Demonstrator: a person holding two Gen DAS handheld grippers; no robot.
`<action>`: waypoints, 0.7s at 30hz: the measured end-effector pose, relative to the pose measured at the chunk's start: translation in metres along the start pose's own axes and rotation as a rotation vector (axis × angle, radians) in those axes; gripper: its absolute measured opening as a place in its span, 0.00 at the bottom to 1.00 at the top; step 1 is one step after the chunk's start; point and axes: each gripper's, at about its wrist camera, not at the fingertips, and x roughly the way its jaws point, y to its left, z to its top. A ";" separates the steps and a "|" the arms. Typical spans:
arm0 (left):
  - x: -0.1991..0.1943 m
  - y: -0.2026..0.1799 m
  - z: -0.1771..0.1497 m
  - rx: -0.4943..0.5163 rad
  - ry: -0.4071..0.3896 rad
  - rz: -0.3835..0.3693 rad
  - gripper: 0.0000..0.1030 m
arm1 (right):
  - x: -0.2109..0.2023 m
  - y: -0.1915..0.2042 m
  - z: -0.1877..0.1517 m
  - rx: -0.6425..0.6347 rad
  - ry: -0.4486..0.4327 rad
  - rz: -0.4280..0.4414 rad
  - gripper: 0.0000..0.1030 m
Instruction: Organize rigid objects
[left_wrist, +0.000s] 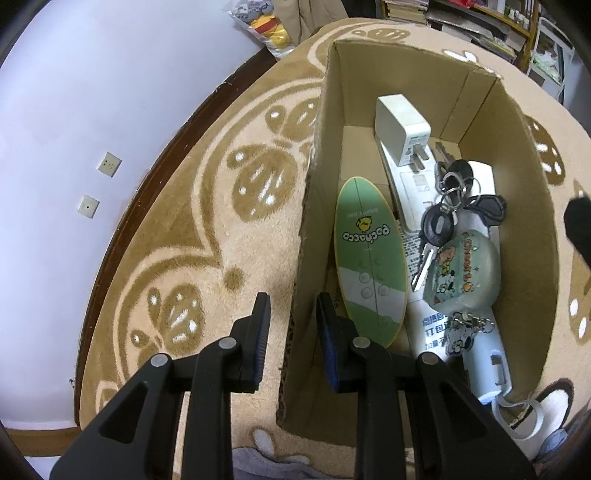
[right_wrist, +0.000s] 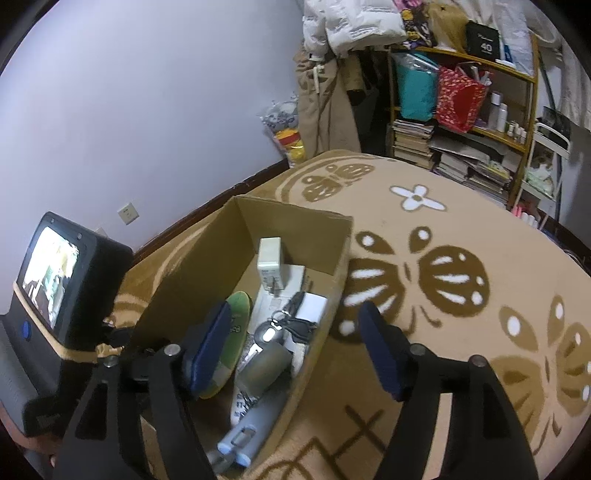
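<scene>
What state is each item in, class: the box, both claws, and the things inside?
Brown cardboard box: open-topped, on carpet.
Left claw: open, straddling the box wall.
Right claw: open, straddling the opposite wall.
Green oval toy board: leaning inside the box.
White plug adapter: prongs exposed.

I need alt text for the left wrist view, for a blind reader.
The left gripper, open, straddles the near wall of a cardboard box on a patterned rug. Inside lie a green oval board, a white charger, keys and a round case.
</scene>
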 end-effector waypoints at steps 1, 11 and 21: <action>-0.002 0.000 0.000 -0.005 -0.006 -0.006 0.24 | -0.001 -0.002 -0.002 0.006 0.007 -0.009 0.74; -0.041 0.001 -0.009 -0.021 -0.135 -0.079 0.77 | -0.022 -0.017 -0.018 0.049 0.012 -0.089 0.91; -0.072 0.005 -0.025 -0.020 -0.238 -0.123 0.93 | -0.050 -0.026 -0.028 0.072 -0.024 -0.133 1.00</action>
